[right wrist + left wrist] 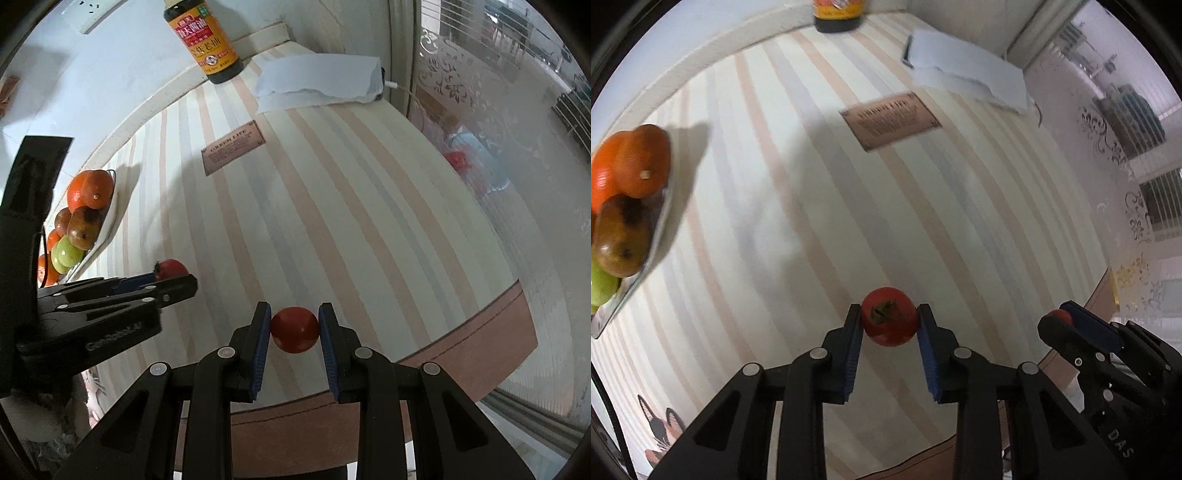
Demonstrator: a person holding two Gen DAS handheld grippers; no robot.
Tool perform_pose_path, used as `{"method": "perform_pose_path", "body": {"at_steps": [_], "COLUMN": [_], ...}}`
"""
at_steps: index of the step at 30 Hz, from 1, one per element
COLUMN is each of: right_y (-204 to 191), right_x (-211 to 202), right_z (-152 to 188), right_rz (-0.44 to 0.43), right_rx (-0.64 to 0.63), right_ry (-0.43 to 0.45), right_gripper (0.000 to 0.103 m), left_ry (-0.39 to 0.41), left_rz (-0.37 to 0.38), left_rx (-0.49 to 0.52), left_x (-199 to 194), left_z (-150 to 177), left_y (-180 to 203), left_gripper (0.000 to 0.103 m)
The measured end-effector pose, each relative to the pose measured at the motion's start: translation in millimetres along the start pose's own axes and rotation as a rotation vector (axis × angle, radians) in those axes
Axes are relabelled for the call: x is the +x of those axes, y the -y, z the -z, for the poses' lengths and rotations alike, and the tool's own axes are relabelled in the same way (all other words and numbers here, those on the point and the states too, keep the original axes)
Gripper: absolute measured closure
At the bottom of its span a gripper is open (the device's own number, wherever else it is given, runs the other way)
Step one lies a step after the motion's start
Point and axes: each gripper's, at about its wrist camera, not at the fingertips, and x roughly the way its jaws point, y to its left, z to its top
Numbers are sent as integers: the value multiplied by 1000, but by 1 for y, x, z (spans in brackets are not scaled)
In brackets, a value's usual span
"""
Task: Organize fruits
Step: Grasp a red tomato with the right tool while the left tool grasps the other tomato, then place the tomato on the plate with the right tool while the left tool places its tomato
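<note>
My left gripper [889,318] is shut on a red tomato [889,316] with a dark green calyx, held above the striped tablecloth [812,206]. My right gripper [294,325] is shut on a second red tomato [294,329]. The right gripper also shows at the right of the left wrist view [1067,325], the left gripper at the left of the right wrist view [173,277]. A white plate [107,221] at the table's left holds oranges [89,189], a brown pear [85,227] and a green apple [66,254]. The plate also shows in the left wrist view [646,266].
A dark sauce bottle [207,37] stands at the back by the wall. White tissue paper [321,79] lies at the back right. A brown printed label [232,147] is on the cloth. The table's front edge [461,347] is near my right gripper. A window is to the right.
</note>
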Motion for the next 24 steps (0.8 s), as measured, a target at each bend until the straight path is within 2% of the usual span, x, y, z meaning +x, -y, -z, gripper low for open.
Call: {"method": "perform_pose_path", "body": {"at_steps": [5, 9, 15, 21, 24], "right_y": [-20, -56, -137, -228, -262], "right_x": [-1, 0, 11, 32, 45], "right_z": [-7, -12, -12, -12, -13], "right_rz": [-30, -86, -226, -409, -450], "right_rx": [-40, -104, -220, -283, -307], "right_ry": [18, 30, 15, -12, -14], "right_gripper": [74, 74, 74, 74, 74], "left_ry": [59, 131, 211, 231, 237], "left_rz": [20, 18, 24, 74, 110], "left_rx": [-82, -172, -381, -599, -674], "left_x": [-31, -65, -118, -127, -123], "left_z": [7, 22, 44, 68, 72], "left_y": [-32, -74, -163, -244, -271], "left_gripper": [76, 76, 76, 76, 76]}}
